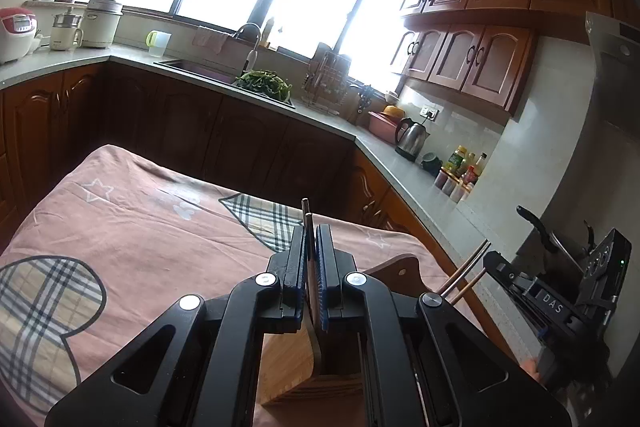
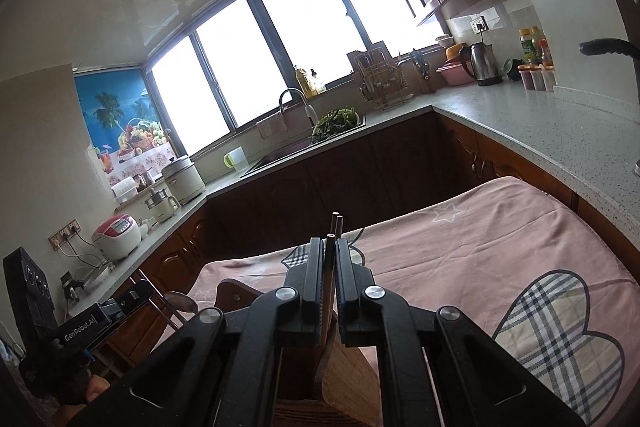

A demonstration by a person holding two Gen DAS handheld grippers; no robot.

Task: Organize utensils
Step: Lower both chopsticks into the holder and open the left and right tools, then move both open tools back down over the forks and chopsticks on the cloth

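Gripping two chopsticks (image 1: 307, 227), our left gripper (image 1: 310, 251) is clenched above the wooden holder (image 1: 288, 359) at the table's near edge. Right wrist view: our right gripper (image 2: 329, 263) clamps its own pair (image 2: 335, 223) over the same holder (image 2: 352, 379). Next, we'd guess, lowering and letting go.

Utensil holder (image 1: 288, 379) behind gripper (image 1: 310, 243)
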